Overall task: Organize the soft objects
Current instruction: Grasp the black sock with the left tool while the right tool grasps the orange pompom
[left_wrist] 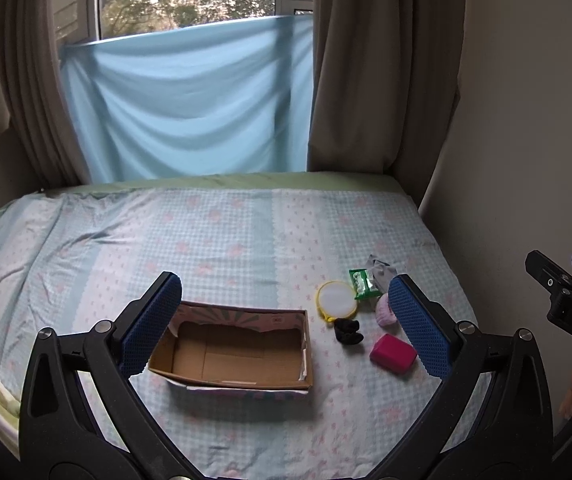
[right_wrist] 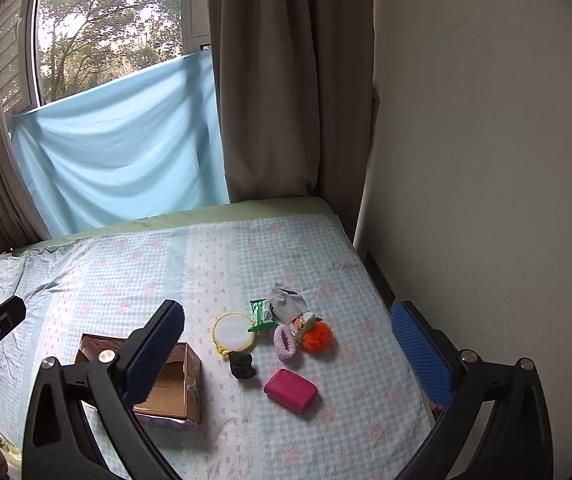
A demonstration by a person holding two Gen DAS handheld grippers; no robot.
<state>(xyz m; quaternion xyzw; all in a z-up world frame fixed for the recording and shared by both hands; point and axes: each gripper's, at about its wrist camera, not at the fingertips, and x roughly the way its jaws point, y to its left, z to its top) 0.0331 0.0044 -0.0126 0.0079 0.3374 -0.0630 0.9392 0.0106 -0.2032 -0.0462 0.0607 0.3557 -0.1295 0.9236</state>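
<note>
The soft objects are clustered on the bedsheet just right of the empty cardboard box, presumably meant to receive them, while the left gripper and right gripper are held wide above, gripping nothing.

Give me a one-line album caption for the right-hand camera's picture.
Open right gripper hovers over a bed strewn with small soft items: pink pouch, orange pom-pom, black scrunchie, beside an empty cardboard box.

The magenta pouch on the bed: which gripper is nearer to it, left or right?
Probably the right, though it is close. The right gripper hangs open almost directly over the magenta pouch. The left gripper is open above the cardboard box, with the pouch beside its right finger.
</note>
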